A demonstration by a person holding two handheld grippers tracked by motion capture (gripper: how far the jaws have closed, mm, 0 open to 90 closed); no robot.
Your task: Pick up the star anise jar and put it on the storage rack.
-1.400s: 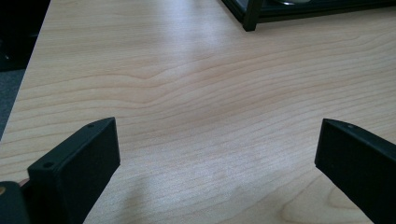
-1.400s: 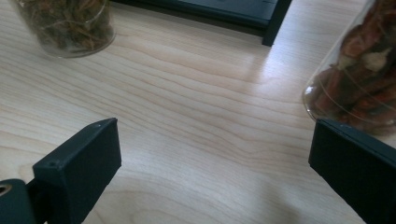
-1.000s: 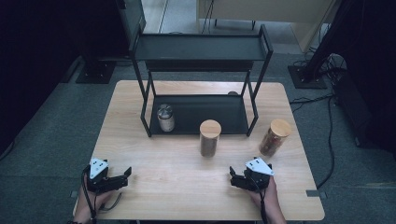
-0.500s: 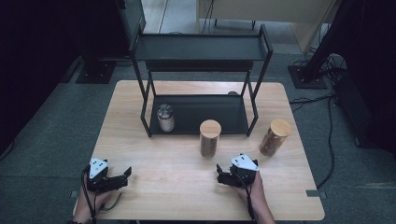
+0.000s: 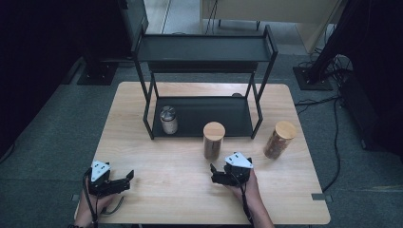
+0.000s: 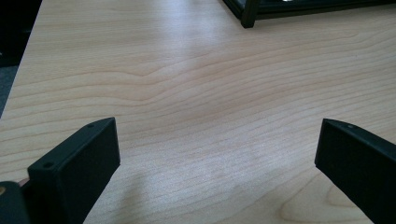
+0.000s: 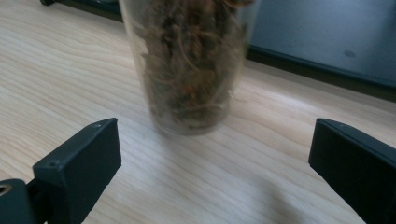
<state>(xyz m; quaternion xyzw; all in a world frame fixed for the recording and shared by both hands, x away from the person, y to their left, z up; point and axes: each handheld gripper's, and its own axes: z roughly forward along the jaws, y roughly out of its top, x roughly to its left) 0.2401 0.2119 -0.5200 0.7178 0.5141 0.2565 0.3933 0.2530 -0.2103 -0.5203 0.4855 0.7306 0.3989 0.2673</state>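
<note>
Jar geometry is the whole story here. In the high view the right gripper (image 5: pixel 217 174) sits on the pale wooden worktop (image 5: pixel 180 190), and the tall clear glass jar with a round wooden lid (image 5: pixel 213 140) stands upright just past it, at about 12 o'clock from the jaws, near but not touching. Its long axis is vertical, so my guess is the grab has to come in level from the side. The left gripper (image 5: pixel 124 180) is parked way over at 9 o'clock, well apart from the jar, so the right hand is clearly the nearer one. A second wooden-lidded jar (image 5: pixel 279 139) stands off at 2 o'clock, and a short jar with a metal lid (image 5: pixel 168 119) sits on the lower shelf of the black metal rack (image 5: pixel 204 47).

Left gripper view: jaws spread wide over bare wood, holding nothing, with a rack foot (image 6: pixel 249 15) up at 12 o'clock.

Right gripper view: jaws wide apart and empty too. The jar (image 7: pixel 189 65), stuffed with brownish dried stuff, rises from between them, a bit toward 11 o'clock of centre, so I'd reckon a small nudge that way before pushing forward.
</note>
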